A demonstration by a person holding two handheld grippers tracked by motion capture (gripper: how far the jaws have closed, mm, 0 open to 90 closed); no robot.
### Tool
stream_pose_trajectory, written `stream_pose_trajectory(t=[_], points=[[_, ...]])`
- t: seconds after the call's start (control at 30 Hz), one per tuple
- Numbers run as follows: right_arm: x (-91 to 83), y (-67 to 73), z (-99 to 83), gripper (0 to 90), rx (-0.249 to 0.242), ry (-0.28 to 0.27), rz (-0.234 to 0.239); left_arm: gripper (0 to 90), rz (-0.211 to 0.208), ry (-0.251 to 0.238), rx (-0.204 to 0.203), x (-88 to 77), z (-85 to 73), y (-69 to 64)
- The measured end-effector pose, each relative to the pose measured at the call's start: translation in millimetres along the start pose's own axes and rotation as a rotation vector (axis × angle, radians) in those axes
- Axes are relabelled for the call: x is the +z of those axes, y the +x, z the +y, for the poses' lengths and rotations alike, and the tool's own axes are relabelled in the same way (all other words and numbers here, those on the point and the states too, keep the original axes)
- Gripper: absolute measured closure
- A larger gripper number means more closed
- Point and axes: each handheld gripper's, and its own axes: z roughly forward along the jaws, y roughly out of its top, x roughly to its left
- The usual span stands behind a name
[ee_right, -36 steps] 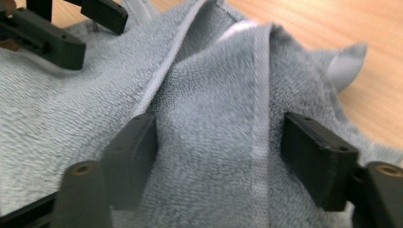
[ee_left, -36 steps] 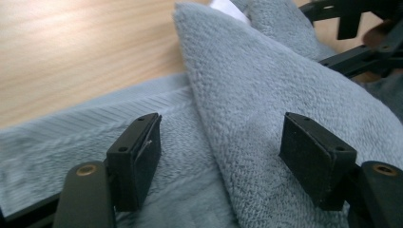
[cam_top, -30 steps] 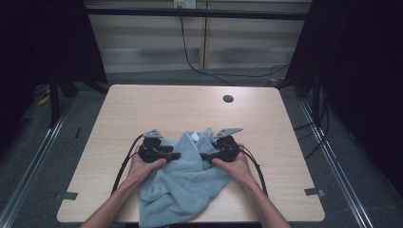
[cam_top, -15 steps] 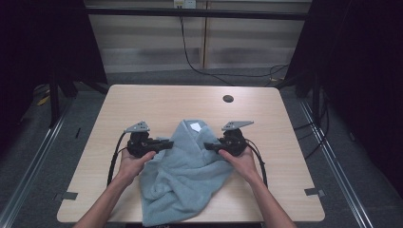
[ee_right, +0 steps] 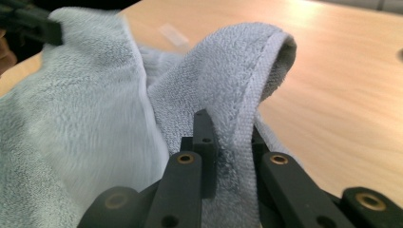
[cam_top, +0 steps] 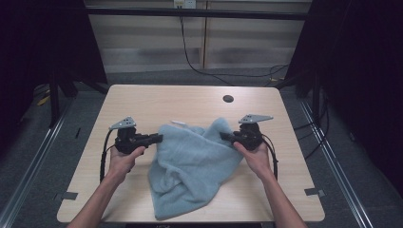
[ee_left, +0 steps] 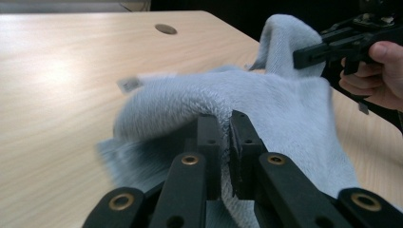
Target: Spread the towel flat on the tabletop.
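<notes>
Both forearms enter from the frame's bottom edge. The left claw [cam_top: 156,138] at centre-left and right claw [cam_top: 225,137] at centre-right point inward, each clamped on towel [cam_top: 192,166].

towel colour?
Light blue-grey, plain terry; the towel shows best in the right gripper view.

— What is lost at the edges?

— In the high view the towel [cam_top: 195,166] is cut off at its lower tip by the near edge of the surface [cam_top: 142,102], and both forearms are cropped by the bottom of the frame.

— And what is blurred?

— In the left gripper view the towel's near fold is smeared, and a small pale tag [ee_left: 129,84] cannot be read. In the right gripper view, the cloth pinched between the fingers [ee_right: 205,142] is hidden.
</notes>
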Motion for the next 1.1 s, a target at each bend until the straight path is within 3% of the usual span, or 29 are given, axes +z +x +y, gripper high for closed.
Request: stream_pose_trajectory(t=[0.07,0.13,0.17,0.2,0.23,0.27,0.3,0.33,0.37,0.4,0.43,0.47,0.53,0.57,0.63,0.73,0.8,0.83,0.87,0.93,1.1], points=[[-7.8,-6.3,8.4,82.5,0.009,-0.021,-0.022,85.1,0.013,-0.030,-0.003,-8.4,10.7,2.2],[-15.5,-11.7,23.5,82.5,0.006,-0.032,-0.058,85.1,0.043,-0.066,0.019,-18.8,27.7,3.2],[-25.8,-16.0,44.6,82.5,-0.006,-0.052,-0.097,85.3,0.053,-0.090,0.023,-24.3,37.8,3.0],[-25.8,-16.0,44.6,82.5,-0.006,-0.052,-0.097,85.3,0.067,-0.114,0.030,-30.7,48.7,2.9],[-37.8,-19.1,68.7,82.5,-0.014,-0.090,-0.128,85.5,0.073,-0.138,0.037,-36.9,59.9,1.8],[-37.8,-19.1,68.7,82.5,-0.014,-0.090,-0.128,85.5,0.087,-0.157,0.059,-43.6,71.3,0.6],[-43.9,-19.9,81.5,82.5,-0.022,-0.108,-0.152,85.5,0.106,-0.178,0.076,-50.9,82.4,-1.4],[-57.8,-20.8,105.8,82.5,-0.023,-0.166,-0.178,85.6,0.114,-0.202,0.082,-58.4,92.8,-2.8],[-57.8,-20.8,105.8,82.5,-0.023,-0.166,-0.178,85.6,0.132,-0.229,0.090,-66.2,102.7,-5.0],[-65.4,-20.4,117.0,82.5,-0.028,-0.199,-0.199,85.7,0.139,-0.257,0.095,-73.9,111.2,-7.3],[-81.1,-17.7,133.7,82.5,-0.034,-0.274,-0.222,85.7,0.158,-0.304,0.123,-89.3,122.7,-13.0],[-81.1,-17.7,133.7,82.5,-0.034,-0.274,-0.222,85.7,0.158,-0.304,0.123,-89.3,122.7,-13.0],[-98.2,-12.7,137.9,82.4,-0.042,-0.336,-0.231,85.6,0.158,-0.332,0.142,-101.4,123.0,-19.1],[-98.2,-12.7,137.9,82.4,-0.042,-0.336,-0.231,85.6,0.161,-0.320,0.160,-104.4,119.0,-21.0],[-100.0,-11.7,124.1,82.3,-0.046,-0.314,-0.242,85.6,0.162,-0.272,0.164,-102.8,102.2,-23.8],[-95.5,-11.0,86.6,81.9,-0.040,-0.240,-0.231,85.4,0.138,-0.185,0.151,-90.9,61.9,-22.8],[-91.9,-9.7,56.2,81.9,-0.015,-0.204,-0.210,85.4,0.105,-0.130,0.125,-81.3,32.2,-22.3],[-86.5,-8.1,24.3,81.8,0.014,-0.163,-0.182,85.3,0.082,-0.060,0.101,-71.5,6.6,-24.6],[-86.5,-8.1,24.3,81.8,0.014,-0.163,-0.182,85.2,0.082,-0.060,0.101,-71.5,6.6,-24.6],[-80.7,-3.1,-5.8,81.5,0.030,-0.117,-0.169,85.0,0.061,0.007,0.099,-64.3,-15.2,-29.2],[-76.6,11.3,-64.9,78.8,0.073,-0.033,-0.139,83.8,0.008,0.101,0.080,-53.9,-51.0,-41.8]])
